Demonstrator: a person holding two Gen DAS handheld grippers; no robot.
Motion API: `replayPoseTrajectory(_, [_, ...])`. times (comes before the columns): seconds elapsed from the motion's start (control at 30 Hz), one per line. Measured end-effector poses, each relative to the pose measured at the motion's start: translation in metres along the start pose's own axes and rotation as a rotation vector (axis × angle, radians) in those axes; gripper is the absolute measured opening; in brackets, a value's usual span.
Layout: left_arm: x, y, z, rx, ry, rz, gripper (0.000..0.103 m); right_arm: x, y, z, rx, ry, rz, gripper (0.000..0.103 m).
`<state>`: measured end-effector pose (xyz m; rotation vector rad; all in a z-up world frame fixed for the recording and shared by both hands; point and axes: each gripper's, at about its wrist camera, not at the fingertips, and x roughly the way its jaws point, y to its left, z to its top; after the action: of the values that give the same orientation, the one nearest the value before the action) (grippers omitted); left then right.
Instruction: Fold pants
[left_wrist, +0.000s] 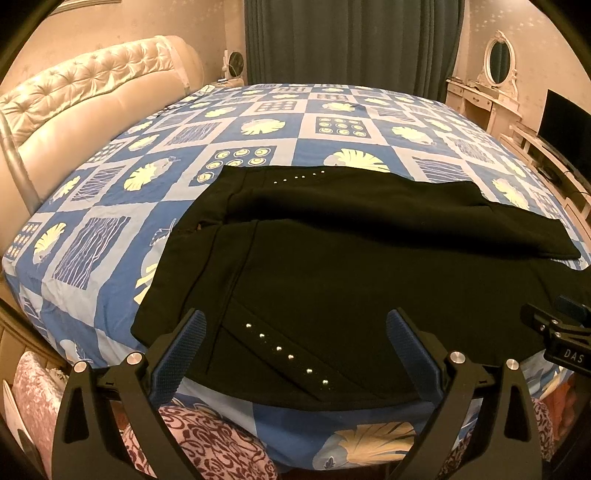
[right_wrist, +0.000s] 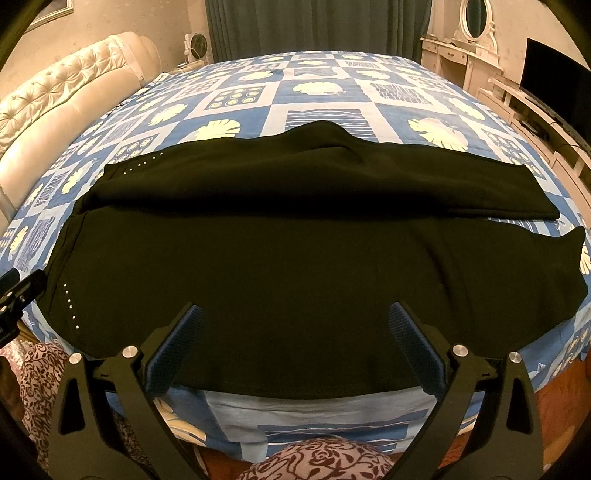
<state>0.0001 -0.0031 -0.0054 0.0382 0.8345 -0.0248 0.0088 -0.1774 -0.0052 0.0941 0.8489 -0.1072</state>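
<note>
Your left gripper (left_wrist: 295, 332) has its jaws spread wide with nothing between them, poised over the near waist end of the black pants (left_wrist: 332, 266), right by the slanted row of metal studs (left_wrist: 286, 352). Your right gripper (right_wrist: 293, 326) is the same story: jaws wide apart, empty, hovering over the near edge of the near leg, further along to the right. Neither one has cloth in it yet.

Out from there, the pants (right_wrist: 295, 240) lie flat across the near part of the bed (right_wrist: 317, 92), waist to the left, cuffs to the right, the two legs side by side, one near and one far. A dark seam line runs between them. A small hump sits in the far leg's far edge.

So by my read, you're at the start: garment laid out, no fold made. The leg-over-leg fold looks like it comes first, then the lengthwise folds. All of that is left.
</note>
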Motion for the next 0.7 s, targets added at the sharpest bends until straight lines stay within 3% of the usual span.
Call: replayPoseTrajectory(0.7, [0.0024,0.0017,-0.0018,-0.003,0.009,-0.002,0.097,0.0015,0.0014,-0.0006,0.002,0.003,0.003,0.101])
